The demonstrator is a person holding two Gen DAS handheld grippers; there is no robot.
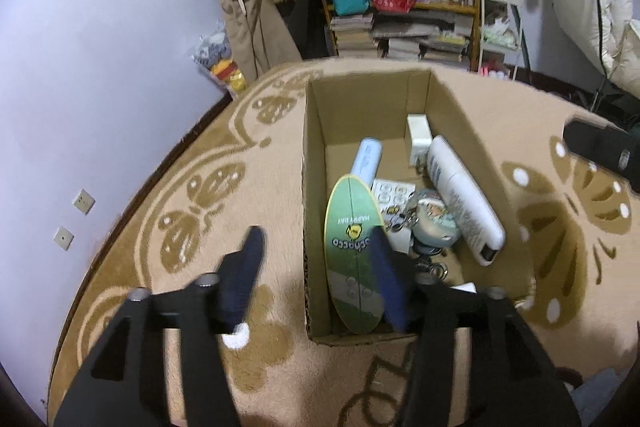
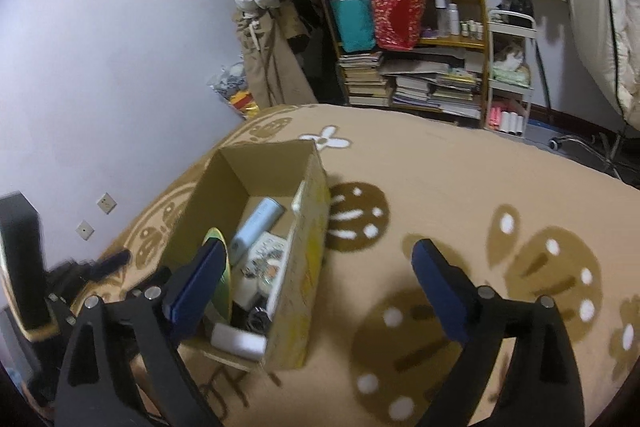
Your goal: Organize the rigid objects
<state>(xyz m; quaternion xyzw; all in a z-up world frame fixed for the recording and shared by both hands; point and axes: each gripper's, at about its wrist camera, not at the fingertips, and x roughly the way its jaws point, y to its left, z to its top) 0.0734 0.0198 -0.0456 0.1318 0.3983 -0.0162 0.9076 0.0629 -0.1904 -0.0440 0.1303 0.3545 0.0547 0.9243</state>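
Left cam: left gripper [image 1: 316,263] hangs w/ jaws spread wide, gripping nothing, straddling the cardboard box's [image 1: 316,131] near-left wall. Inside lie a green oval board [image 1: 352,259], pale-blue tube [image 1: 366,159], white bottle [image 1: 460,195], white adapter [image 1: 418,137] & keychains.

Right cam: right gripper [image 2: 320,283] also wide apart & empty, over the rug [image 2: 440,187] just beside the box [image 2: 296,267]. Risk, imo: a finger reaching in could clip the wall & tip the box, or knock the leaning board.

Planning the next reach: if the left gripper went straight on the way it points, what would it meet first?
Probably the near left wall of the cardboard box: the open left gripper straddles it, one finger outside, the other inside beside the green oval board. Depth is uncertain.
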